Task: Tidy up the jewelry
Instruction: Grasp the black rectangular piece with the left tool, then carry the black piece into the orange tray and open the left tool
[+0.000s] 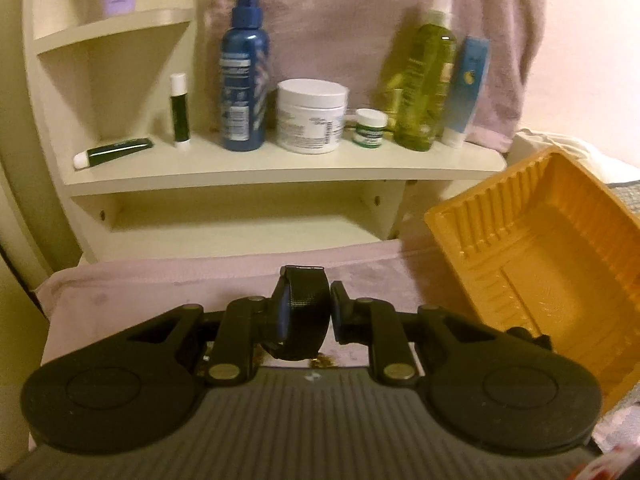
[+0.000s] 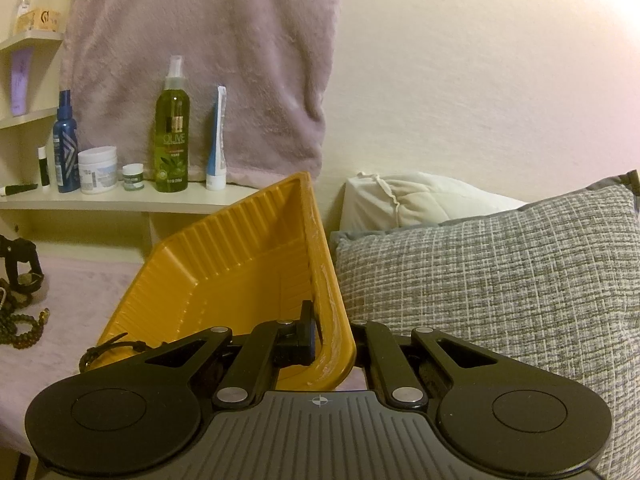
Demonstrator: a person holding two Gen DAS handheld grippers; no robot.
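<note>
Left gripper (image 1: pixel 328 316): clenched on a wide black band (image 1: pixel 302 312), bracelet-like, held upright between the pads above the mauve cloth (image 1: pixel 160 280). A glimpse of gold-coloured jewellery (image 1: pixel 320 361) lies on the cloth beneath it, mostly hidden by the gripper body.

Right gripper (image 2: pixel 334 344): clamped on the near rim of the yellow plastic tray (image 2: pixel 224 264), one pad inside the wall, the other outside. The tray stands tilted, its open side turned toward 10 o'clock in the right wrist view; in the left wrist view it sits at 3 o'clock of the band.

Dark cord bracelet (image 2: pixel 108 350): lying at the tray's lower left edge.

Brown bead strand (image 2: pixel 24 328): on the cloth at 9 o'clock in the right wrist view, well apart from the tray.

Shelf (image 1: pixel 280 168), at 12 o'clock: blue spray bottle (image 1: pixel 244 80), white jar (image 1: pixel 312 116), green olive bottle (image 1: pixel 426 80).

Grey woven pillow (image 2: pixel 500 280): just beside the tray, at 3 o'clock.
</note>
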